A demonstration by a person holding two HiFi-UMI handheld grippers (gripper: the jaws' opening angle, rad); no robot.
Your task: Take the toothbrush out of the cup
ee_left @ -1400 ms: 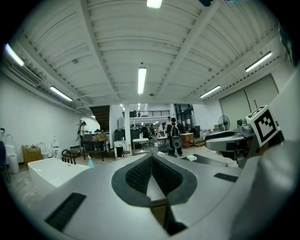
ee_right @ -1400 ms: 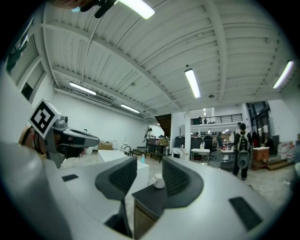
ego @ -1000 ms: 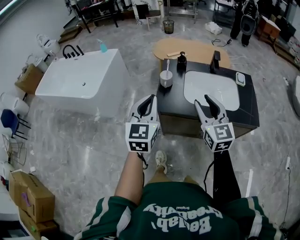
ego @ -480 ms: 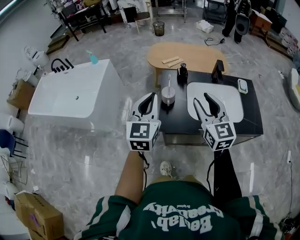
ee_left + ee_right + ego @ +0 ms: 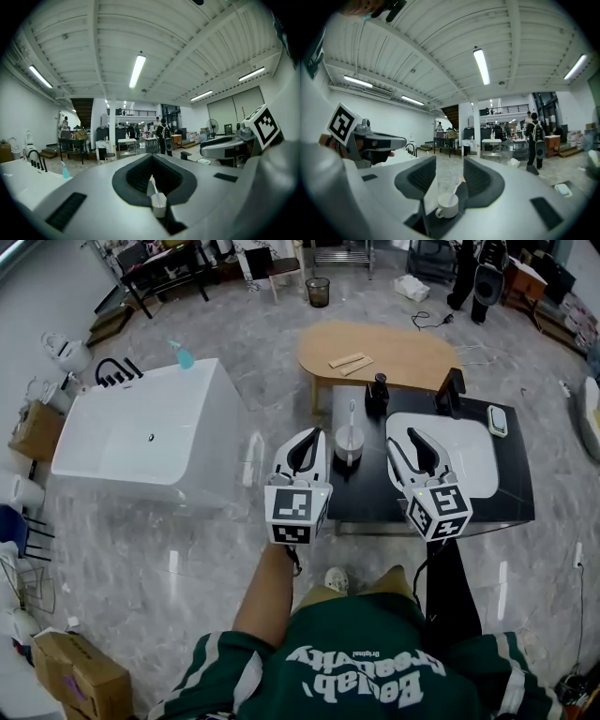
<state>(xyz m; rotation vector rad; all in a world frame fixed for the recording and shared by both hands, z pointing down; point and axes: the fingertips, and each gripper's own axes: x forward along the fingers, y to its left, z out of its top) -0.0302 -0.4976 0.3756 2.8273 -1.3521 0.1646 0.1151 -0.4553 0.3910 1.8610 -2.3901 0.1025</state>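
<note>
A white cup [image 5: 349,443] with a white toothbrush [image 5: 351,416] upright in it stands on the left part of a black counter [image 5: 375,498]. The cup sits ahead of and between my two grippers, and neither touches it. My left gripper [image 5: 314,435] is shut, with its tips together and nothing held. In the left gripper view the cup [image 5: 158,205] and toothbrush [image 5: 154,186] show beyond the left gripper [image 5: 151,157]. My right gripper [image 5: 405,439] is open, its jaws opening, with nothing between them. The right gripper view shows the cup [image 5: 448,206] and toothbrush [image 5: 453,188] past the right gripper [image 5: 450,161].
A white sink basin [image 5: 464,460] is set in the counter, with a black faucet [image 5: 453,390], a dark pump bottle [image 5: 377,395] and a small white dish [image 5: 498,420]. An oval wooden table [image 5: 398,354] stands behind, a white bathtub [image 5: 141,432] to the left. A person with a backpack [image 5: 533,140] stands far off.
The person has walked toward the counter, bringing both grippers closer to the cup. The right jaws have spread a little wider.
</note>
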